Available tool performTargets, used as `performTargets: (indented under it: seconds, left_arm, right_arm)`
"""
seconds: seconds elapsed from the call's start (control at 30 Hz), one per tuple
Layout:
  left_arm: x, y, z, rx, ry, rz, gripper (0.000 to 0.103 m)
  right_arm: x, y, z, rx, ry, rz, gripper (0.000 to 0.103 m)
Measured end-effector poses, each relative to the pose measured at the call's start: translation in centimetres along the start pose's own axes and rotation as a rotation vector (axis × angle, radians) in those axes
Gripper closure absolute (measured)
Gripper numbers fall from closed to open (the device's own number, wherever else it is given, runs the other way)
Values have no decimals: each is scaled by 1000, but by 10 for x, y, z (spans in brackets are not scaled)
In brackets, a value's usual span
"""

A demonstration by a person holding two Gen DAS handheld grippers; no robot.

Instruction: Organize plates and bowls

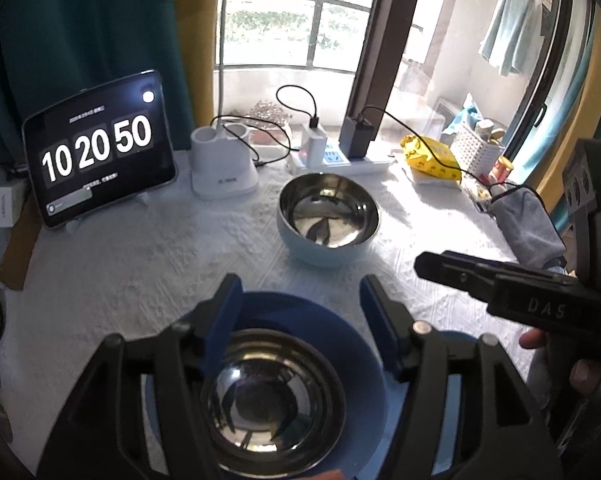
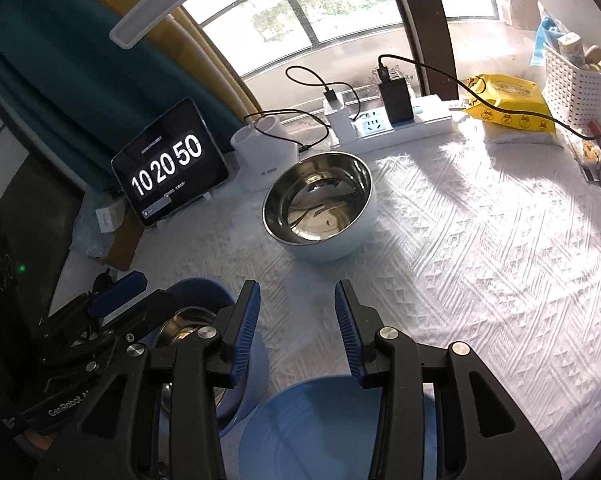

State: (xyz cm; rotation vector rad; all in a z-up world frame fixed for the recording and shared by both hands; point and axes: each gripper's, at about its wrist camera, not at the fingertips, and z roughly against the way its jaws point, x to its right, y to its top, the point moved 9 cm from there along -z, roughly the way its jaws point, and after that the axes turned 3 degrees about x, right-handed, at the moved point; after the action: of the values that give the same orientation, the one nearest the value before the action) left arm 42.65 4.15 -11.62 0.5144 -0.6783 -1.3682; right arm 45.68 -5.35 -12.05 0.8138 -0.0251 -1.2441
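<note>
A steel bowl with a pale blue outside [image 1: 327, 220] [image 2: 320, 206] stands on the white tablecloth at mid table. My left gripper [image 1: 300, 304] is open, its fingers either side of a second steel bowl with a blue rim [image 1: 276, 396] just below it; that bowl shows partly in the right wrist view [image 2: 196, 316]. My right gripper [image 2: 296, 328] is open and empty above a blue plate [image 2: 320, 432] at the near edge. The right gripper also shows in the left wrist view [image 1: 420, 266], side on.
A tablet clock [image 1: 100, 148] [image 2: 168, 164] stands at the back left beside a white lamp base [image 1: 224, 168]. A power strip with chargers and cables [image 2: 388, 120], a yellow packet [image 2: 508, 104], a white basket [image 2: 572, 80] and a grey pouch [image 1: 528, 220] line the back and right.
</note>
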Motion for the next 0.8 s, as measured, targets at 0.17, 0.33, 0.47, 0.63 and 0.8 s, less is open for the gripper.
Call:
performTargets:
  seconds: [0.17,0.33,0.47,0.63,0.8]
  left_arm:
    - [3,7,-12,-11,-1,-3,40]
    - [5,13,-25,-23,0,-7,40]
    - [4,16,-36,-35,-4,-1,40]
    - [5,19,-51,-56,-11,5,40]
    - [5,24,-61,-53,-12,-8,40]
  right_arm:
    - [6,6,-5,-4,1,-3,52]
    - [16,13,-10,-5,-1,-14,52]
    - [24,20,-17,-9,-1,-22,52]
    - [31,26,-26,-12,2,-29,52]
    - [38,32,-39,-19,6,-39,52]
